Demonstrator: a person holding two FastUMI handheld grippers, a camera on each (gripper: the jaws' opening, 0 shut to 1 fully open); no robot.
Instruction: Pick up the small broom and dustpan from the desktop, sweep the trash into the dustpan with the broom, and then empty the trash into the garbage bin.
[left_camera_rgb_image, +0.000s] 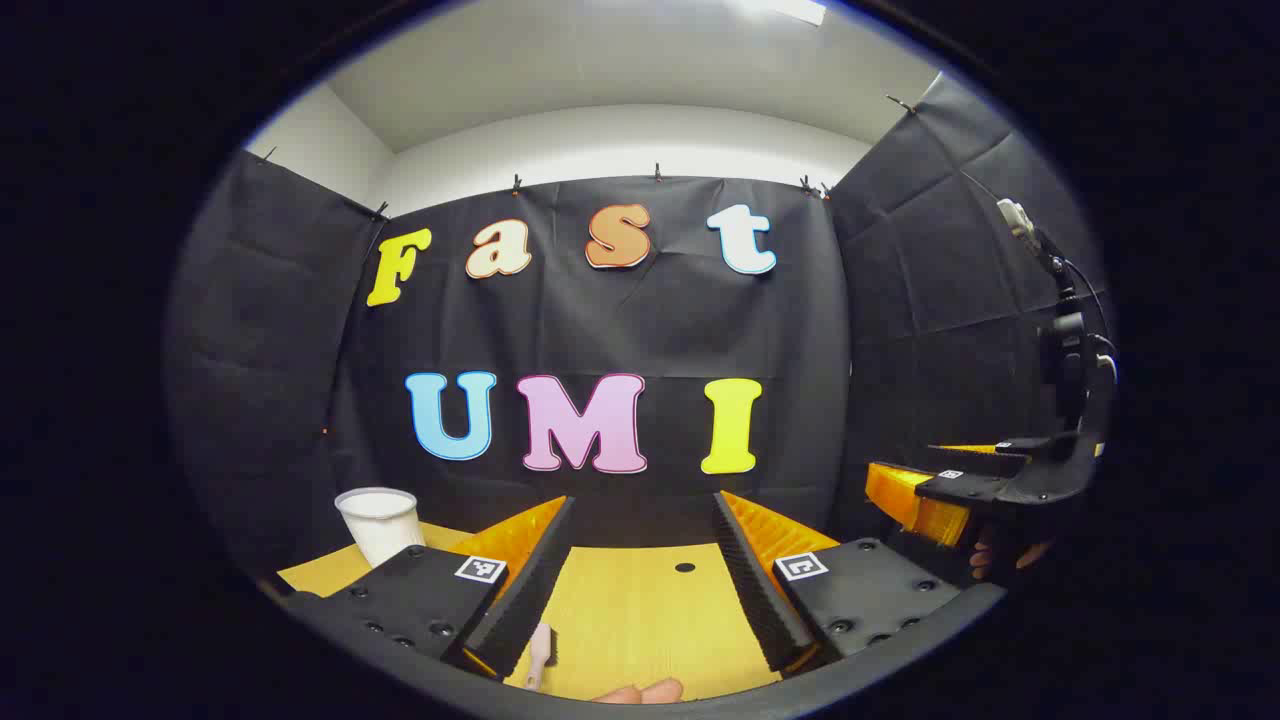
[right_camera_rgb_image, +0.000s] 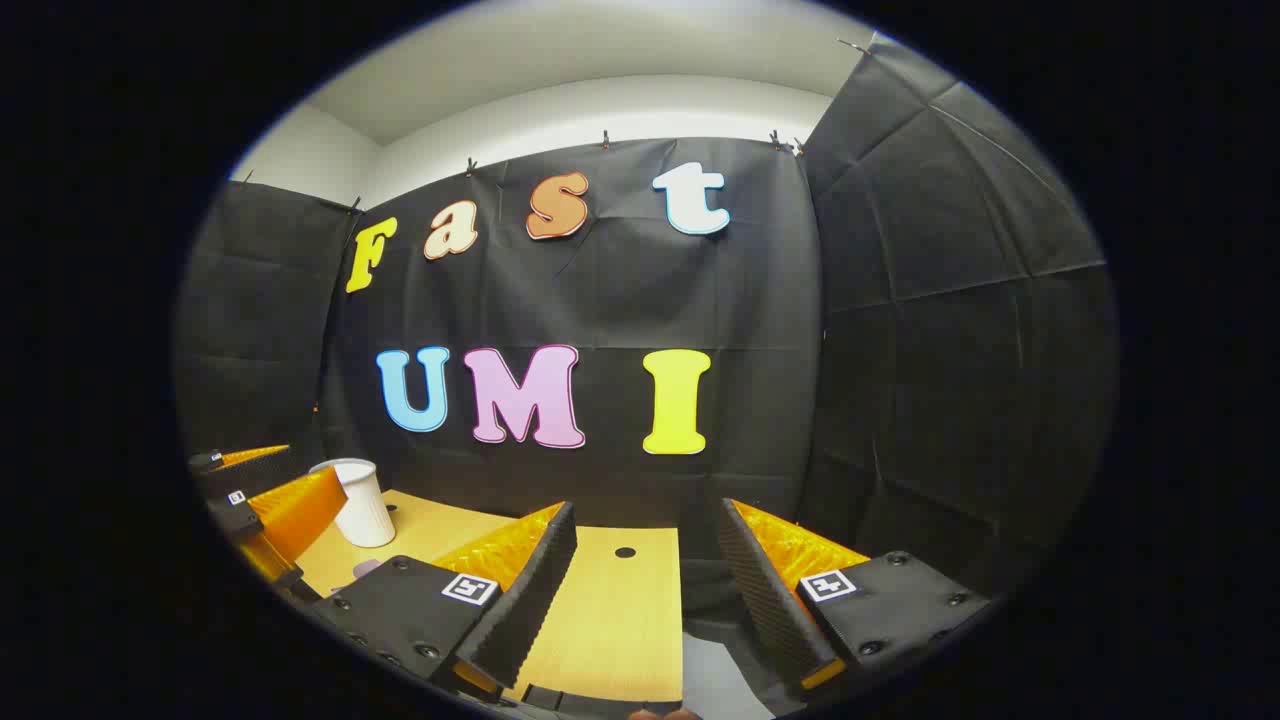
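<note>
My left gripper (left_camera_rgb_image: 643, 500) stands open above the yellow desktop (left_camera_rgb_image: 640, 610), nothing between its fingers. A small pale brush-like thing, seemingly the small broom (left_camera_rgb_image: 540, 655), lies on the desktop by the inside of its left finger, partly hidden. A white cup-shaped garbage bin (left_camera_rgb_image: 378, 525) stands upright at the back left. My right gripper (right_camera_rgb_image: 646, 508) is open too, empty, over the desktop's right part. In the right gripper view the bin (right_camera_rgb_image: 365, 503) stands left, behind the left gripper (right_camera_rgb_image: 270, 510). In the left gripper view the right gripper (left_camera_rgb_image: 960, 485) hovers at the right.
The desktop has a small round hole (right_camera_rgb_image: 625, 552) near its back edge. Its right edge (right_camera_rgb_image: 681, 620) drops to grey floor (right_camera_rgb_image: 715, 680). A pinkish rounded shape (left_camera_rgb_image: 640, 692) sits at the bottom edge of the left gripper view; what it is I cannot tell. Black cloth walls enclose the booth.
</note>
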